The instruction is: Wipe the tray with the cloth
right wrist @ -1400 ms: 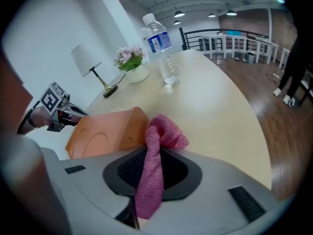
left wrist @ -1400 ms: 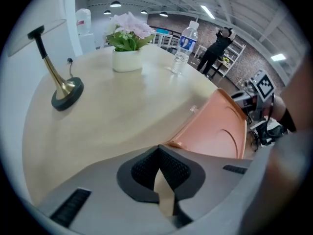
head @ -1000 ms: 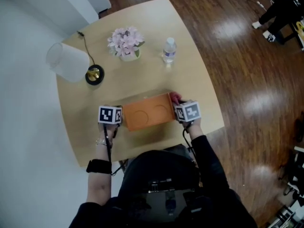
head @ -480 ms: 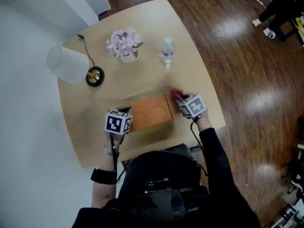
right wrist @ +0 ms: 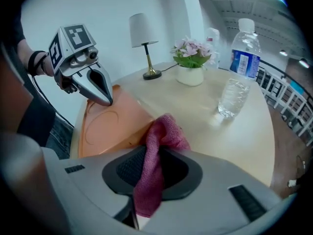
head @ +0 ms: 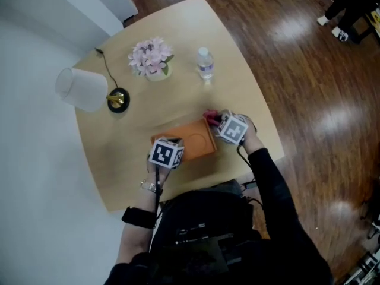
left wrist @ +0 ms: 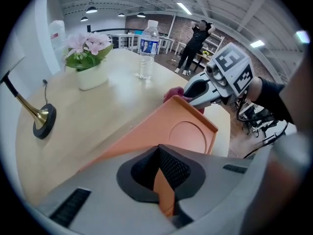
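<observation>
Fingers [right wrist: 128, 169] of the right gripper [head: 218, 121] pinch a crumpled pink cloth [right wrist: 161, 136], its tail hanging down through the jaws. The jaws have just been easing open a little with the fabric between them. The cloth's bunched end sits at the far right corner of the flat orange rectangular tray [head: 193, 142], just beside the rim. Whether it touches cannot be made out.

At the tray's near left corner, the left gripper [right wrist: 104, 101] has its fingers [left wrist: 173, 168] clamped on the tray's edge, the thin orange wall running between the dark pads. A round recess shows in the tray's surface.

The tray lies on a pale wooden table [head: 237, 88], near the table edge closest to the person. Beyond the tray and well apart from it stand a clear plastic water bottle with a blue label [head: 205, 63] to the right and a white pot of pink flowers [head: 149, 58] to the left. Farther left of the tray is a white-shaded lamp on a brass stem [head: 83, 89]. Dark polished wood floor [head: 309, 70] spreads to the tray's right, past the table.
</observation>
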